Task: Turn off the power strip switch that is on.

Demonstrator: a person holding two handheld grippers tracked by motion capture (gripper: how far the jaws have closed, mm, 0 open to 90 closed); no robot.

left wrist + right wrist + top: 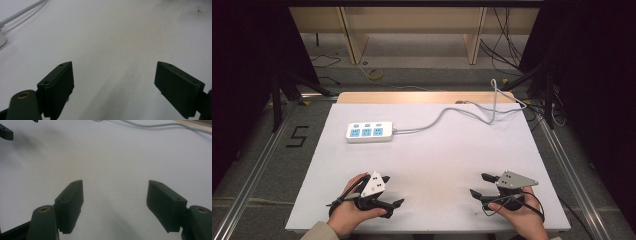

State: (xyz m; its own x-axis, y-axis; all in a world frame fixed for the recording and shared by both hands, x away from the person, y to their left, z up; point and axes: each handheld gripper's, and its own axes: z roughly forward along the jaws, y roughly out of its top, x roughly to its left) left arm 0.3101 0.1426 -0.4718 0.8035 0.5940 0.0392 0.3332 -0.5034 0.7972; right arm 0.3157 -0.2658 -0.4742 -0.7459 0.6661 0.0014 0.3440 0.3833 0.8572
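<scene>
A white power strip [369, 132] with blue sockets lies at the back left of the white table top [432, 165]; its grey cable [447, 114] runs right and off the far edge. My left gripper [392, 191] rests near the front left edge, held in a hand, jaws wide open and pointing right. My right gripper [478, 185] sits at the front right, jaws open and pointing left. In the left gripper view [113, 86] and the right gripper view [115, 202] only bare white surface lies between the jaws.
The cable [20, 12] and an edge of the strip show at the upper left of the left gripper view. Cable [155, 125] crosses the top of the right gripper view. Dark stands and floor cables surround the table; wooden legs stand beyond it.
</scene>
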